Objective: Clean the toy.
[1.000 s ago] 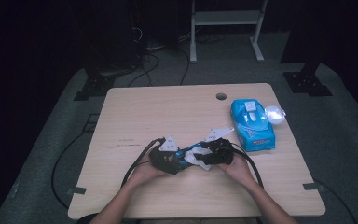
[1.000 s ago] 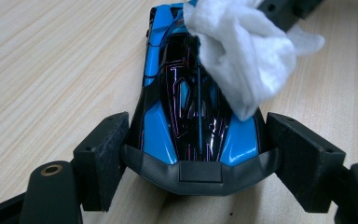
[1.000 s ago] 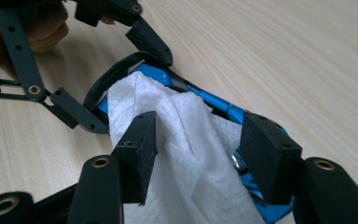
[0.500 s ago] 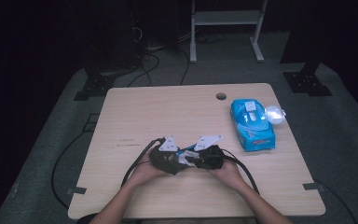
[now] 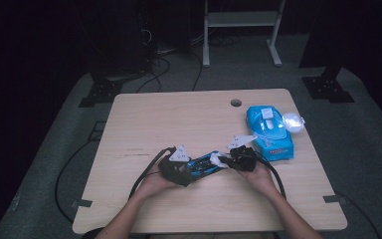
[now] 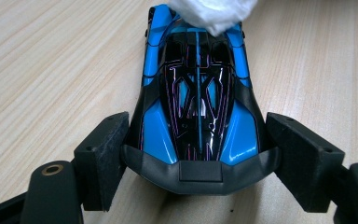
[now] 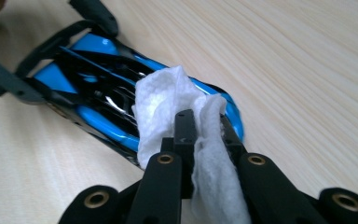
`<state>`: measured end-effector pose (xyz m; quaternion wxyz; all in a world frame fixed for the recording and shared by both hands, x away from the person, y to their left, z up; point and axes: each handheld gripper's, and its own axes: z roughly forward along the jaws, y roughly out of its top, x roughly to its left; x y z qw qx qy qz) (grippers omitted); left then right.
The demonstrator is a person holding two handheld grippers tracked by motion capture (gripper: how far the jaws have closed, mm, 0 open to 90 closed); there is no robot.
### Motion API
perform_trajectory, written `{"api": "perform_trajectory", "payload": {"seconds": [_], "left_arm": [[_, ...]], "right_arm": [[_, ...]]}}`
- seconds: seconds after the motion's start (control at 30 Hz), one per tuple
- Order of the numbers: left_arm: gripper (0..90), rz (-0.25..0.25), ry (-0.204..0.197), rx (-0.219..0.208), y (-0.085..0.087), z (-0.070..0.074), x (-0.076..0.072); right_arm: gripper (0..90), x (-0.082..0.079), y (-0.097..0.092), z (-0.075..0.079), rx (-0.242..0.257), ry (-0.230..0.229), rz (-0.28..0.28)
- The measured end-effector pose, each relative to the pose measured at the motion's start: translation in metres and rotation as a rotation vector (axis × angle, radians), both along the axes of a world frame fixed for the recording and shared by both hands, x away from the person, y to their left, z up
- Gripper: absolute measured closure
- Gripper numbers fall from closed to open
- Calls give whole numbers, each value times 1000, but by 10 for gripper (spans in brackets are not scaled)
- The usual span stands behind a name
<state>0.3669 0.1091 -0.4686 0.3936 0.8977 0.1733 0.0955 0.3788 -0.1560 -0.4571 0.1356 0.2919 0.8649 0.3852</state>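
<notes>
Toy car [image 6: 198,107], glossy blue and black plastic, sits on the pale wooden surface [image 5: 179,119]; left tongs [image 6: 200,154] clamped on its rear; right tongs [image 7: 203,135] pinching a white crumpled wipe [image 7: 168,102] on the nose; looks like wiping's underway, most bodywork left

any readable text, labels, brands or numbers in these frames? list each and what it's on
None can be read.
Blue wipes pack: printing on its top and near edge, too small and blurred in the high view.
Table: a faint dark line of marks at, not legible.
Toy car: thin purple line graphics on the black roof, no letters or numbers.
White wipe and both grippers' black fingers: no markings.
</notes>
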Motion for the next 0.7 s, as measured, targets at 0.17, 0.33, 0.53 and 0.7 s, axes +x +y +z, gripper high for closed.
{"api": "perform_trajectory", "payload": {"seconds": [0.17, 0.33, 0.53, 0.7], "left_arm": [[240, -1, 3, -2, 1, 0, 0], [240, -5, 6, 0, 2, 0, 1], [240, -5, 1, -2, 2, 0, 0], [240, -8, 1, -10, 3, -1, 0]], "right_arm": [[826, -3, 6, 1, 28, 8, 17], [822, -12, 21, 3, 60, 4, 107], [820, 1, -1, -2, 53, 41, 30], [821, 12, -21, -8, 54, 66, -62]]}}
